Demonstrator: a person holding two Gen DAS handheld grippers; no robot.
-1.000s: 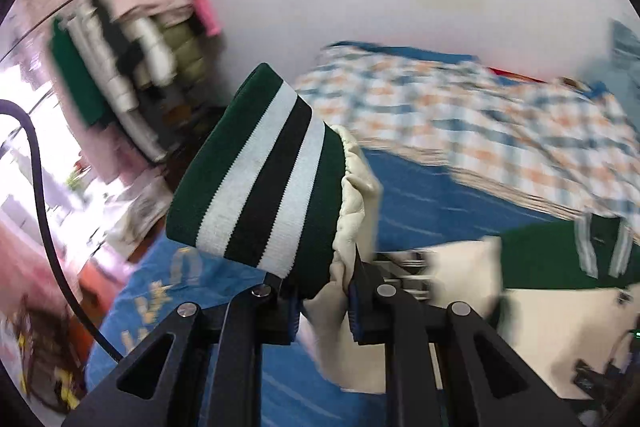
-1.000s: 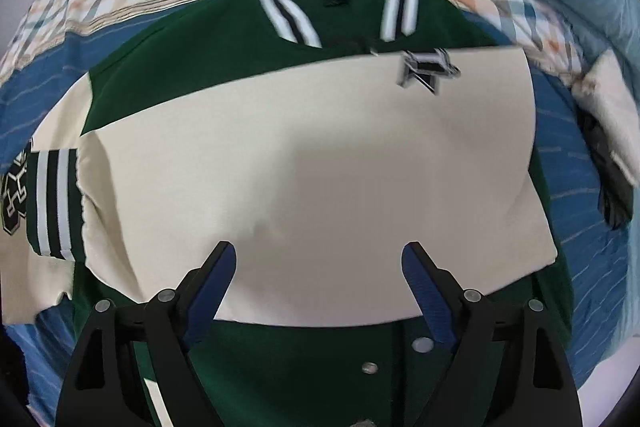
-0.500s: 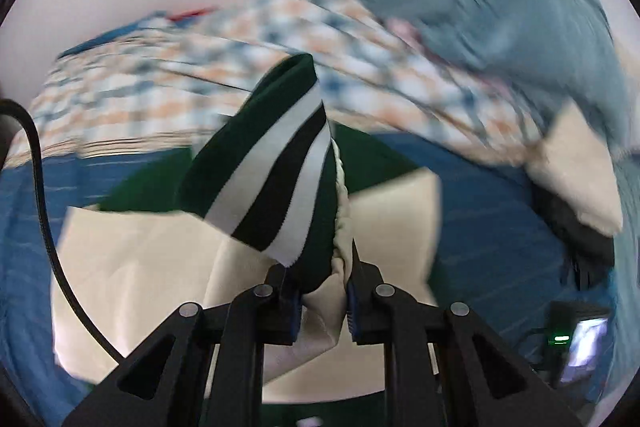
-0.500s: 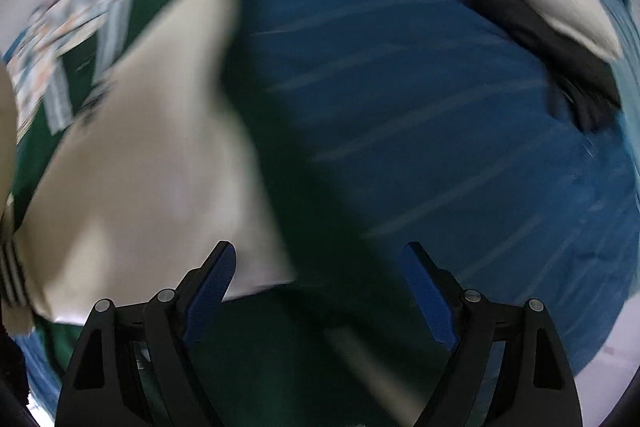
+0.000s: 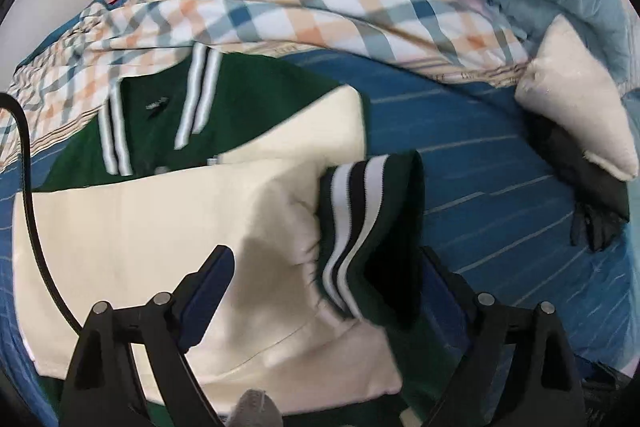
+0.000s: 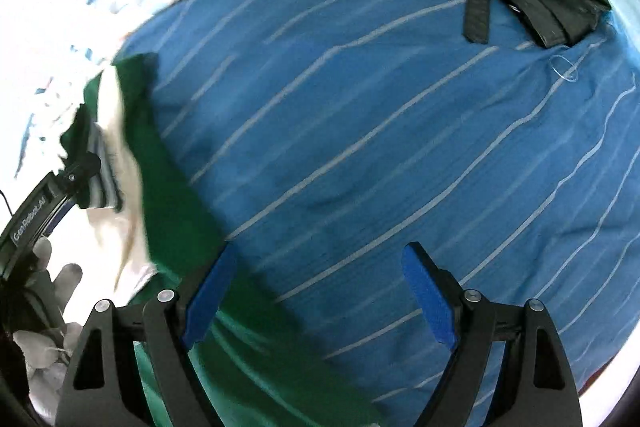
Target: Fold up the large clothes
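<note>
One jacket (image 5: 168,227) lying on blue striped bedsheet (image 5: 480,155), cream sleeve crossing chest, striped cuff (image 5: 360,227) dropping between left gripper (image 5: 324,291) jaws, which are just opening, pads off cloth. Right gripper (image 6: 320,295) hanging spread, empty, over jacket edge. Advising: withdrawing straight, avoiding snagging cuff.

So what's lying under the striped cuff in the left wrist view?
The striped cuff rests on the jacket's cream sleeve, folded across the green jacket body. The left tongs have just opened. The cream fabric hides most of the jacket's front.
</note>
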